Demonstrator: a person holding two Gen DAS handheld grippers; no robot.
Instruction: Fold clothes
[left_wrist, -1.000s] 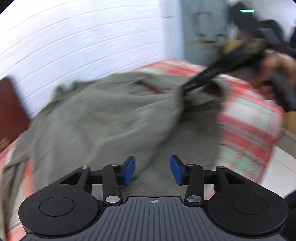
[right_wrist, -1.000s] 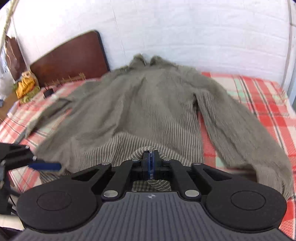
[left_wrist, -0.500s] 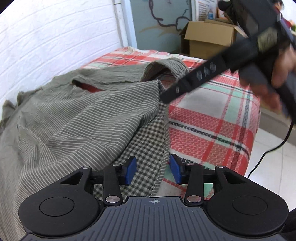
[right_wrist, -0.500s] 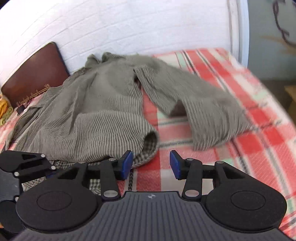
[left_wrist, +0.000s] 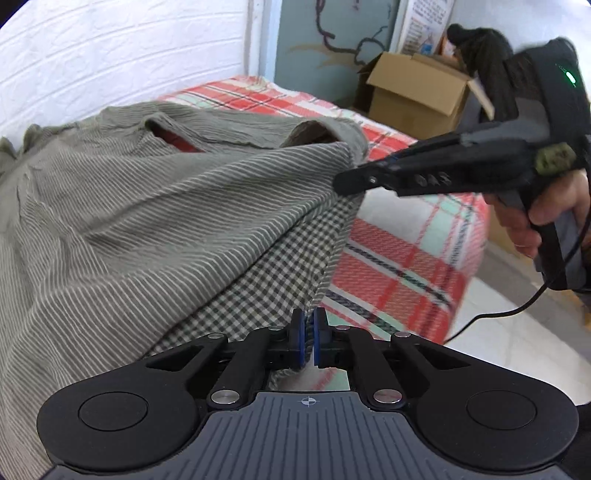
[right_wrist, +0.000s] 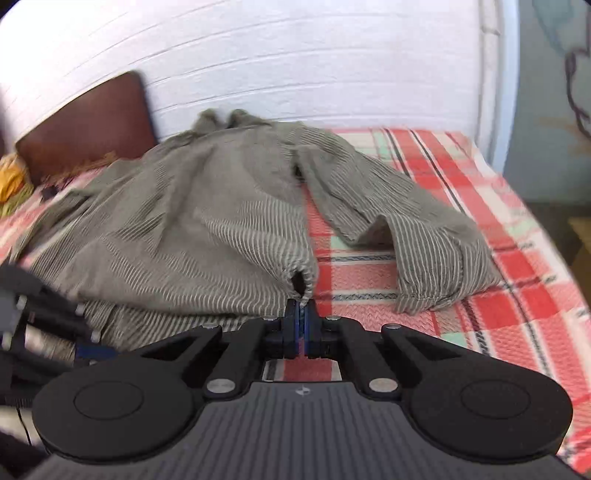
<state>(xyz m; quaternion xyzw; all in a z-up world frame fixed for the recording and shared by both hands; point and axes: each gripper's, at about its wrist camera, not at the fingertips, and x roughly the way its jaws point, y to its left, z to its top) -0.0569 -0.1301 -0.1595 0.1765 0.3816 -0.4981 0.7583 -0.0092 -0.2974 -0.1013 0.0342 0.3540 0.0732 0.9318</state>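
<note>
left claw (left_wrist: 309, 341) — clamped on shirt (left_wrist: 155, 206) hem | right claw (right_wrist: 302, 332) — clamped on hem corner

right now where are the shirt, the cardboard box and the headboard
shirt (right_wrist: 207, 229), right wrist view, striped back panel
cardboard box (left_wrist: 413, 99), left wrist view, front face
headboard (right_wrist: 85, 125), right wrist view, brown panel

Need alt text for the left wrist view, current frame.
The left tool is shut on the hem of a grey striped shirt spread over a red plaid bedsheet. A hand brings the right tool to the shirt's far corner; a cardboard box stands behind.
</note>
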